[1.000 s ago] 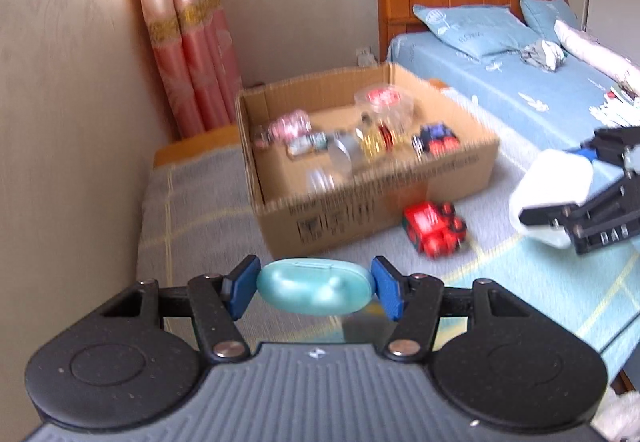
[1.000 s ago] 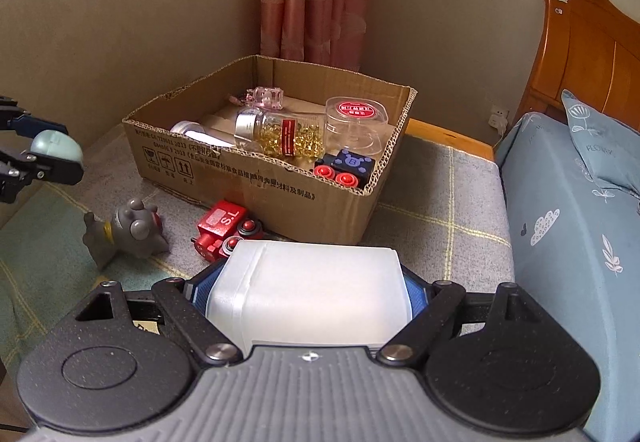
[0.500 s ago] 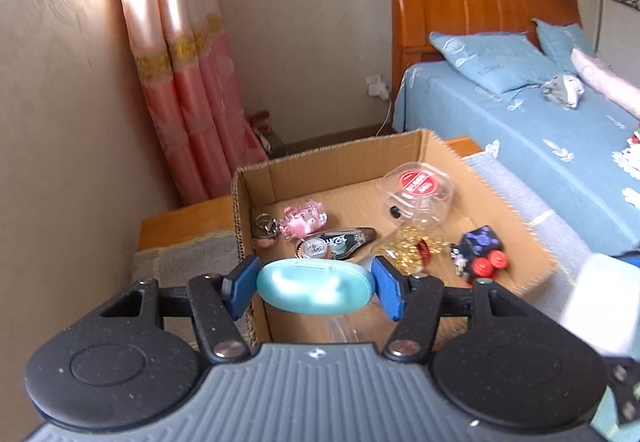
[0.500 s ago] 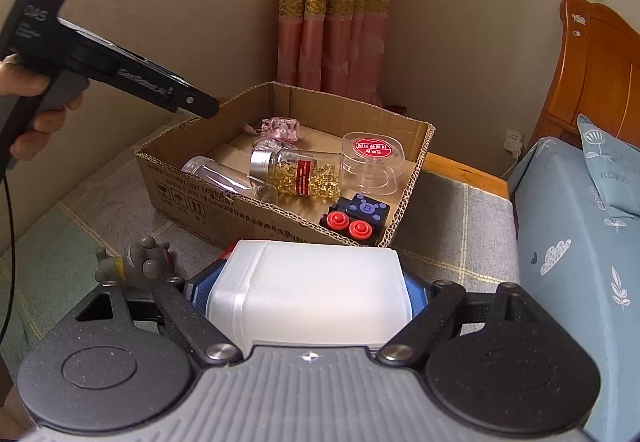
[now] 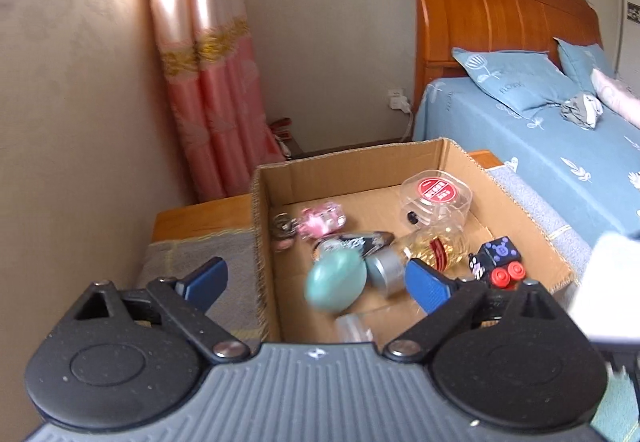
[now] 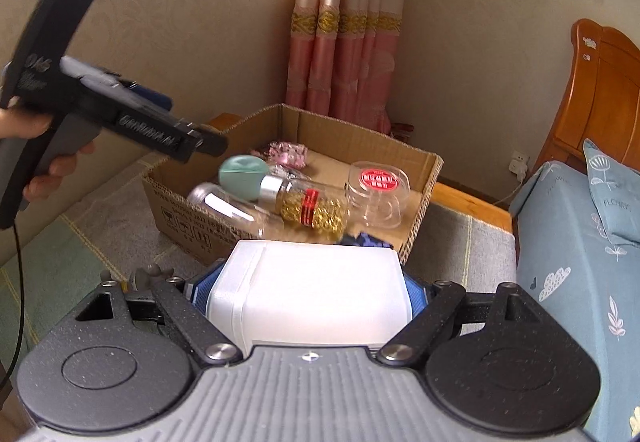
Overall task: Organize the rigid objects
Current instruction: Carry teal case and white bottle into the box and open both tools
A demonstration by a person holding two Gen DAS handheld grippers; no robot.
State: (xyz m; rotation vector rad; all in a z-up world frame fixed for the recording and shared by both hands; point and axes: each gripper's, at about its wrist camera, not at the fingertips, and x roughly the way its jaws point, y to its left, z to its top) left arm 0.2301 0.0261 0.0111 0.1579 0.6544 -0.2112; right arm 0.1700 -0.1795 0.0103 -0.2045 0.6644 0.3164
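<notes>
Left gripper (image 5: 316, 282) jaws just opened wide above the box (image 5: 516, 198), teal case (image 5: 335, 285) loose between them, right gripper (image 6: 308, 288) clamping white container (image 6: 308, 290) near the box

Right gripper (image 6: 308, 288) clamps white container (image 6: 308, 290) before cardboard box (image 6: 420, 202).
</notes>
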